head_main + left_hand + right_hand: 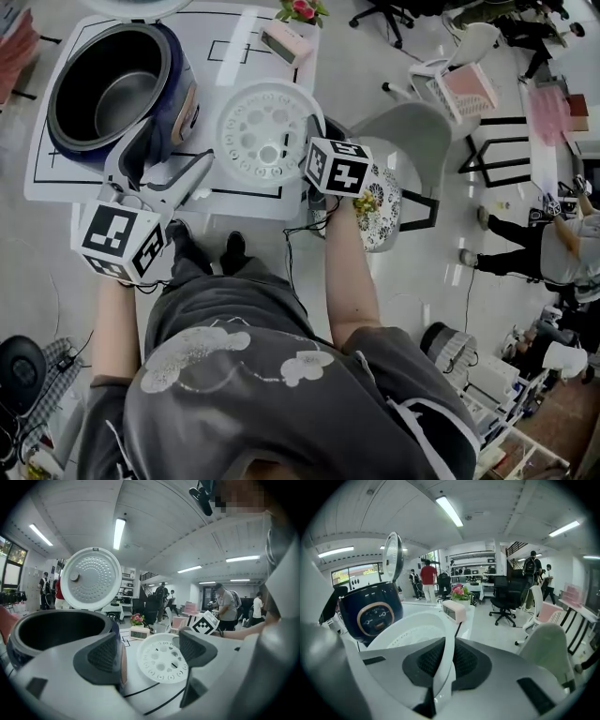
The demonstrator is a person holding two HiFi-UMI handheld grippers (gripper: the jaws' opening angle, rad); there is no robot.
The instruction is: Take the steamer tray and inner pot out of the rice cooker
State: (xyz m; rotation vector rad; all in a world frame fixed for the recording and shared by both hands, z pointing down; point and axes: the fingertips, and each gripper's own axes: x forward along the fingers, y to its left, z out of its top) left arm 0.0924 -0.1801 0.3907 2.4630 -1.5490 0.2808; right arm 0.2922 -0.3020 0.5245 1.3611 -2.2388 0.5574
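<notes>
Pinching steamer tray [262,129] in right gripper [443,663] near white table's [234,37] three-o'clock edge, grey chair [412,131] beyond, holding left gripper [147,654] agape.

The white table [202,56] in front of me carries black taped outlines. Directly on it, at the left, stands the dark blue rice cooker [117,89], lid raised. The white perforated steamer tray [262,131] is just right of it; whether it rests on the surface I cannot tell. A pink clock [286,40] lies near the far edge, with potted flowers [302,9] just beyond it.
</notes>
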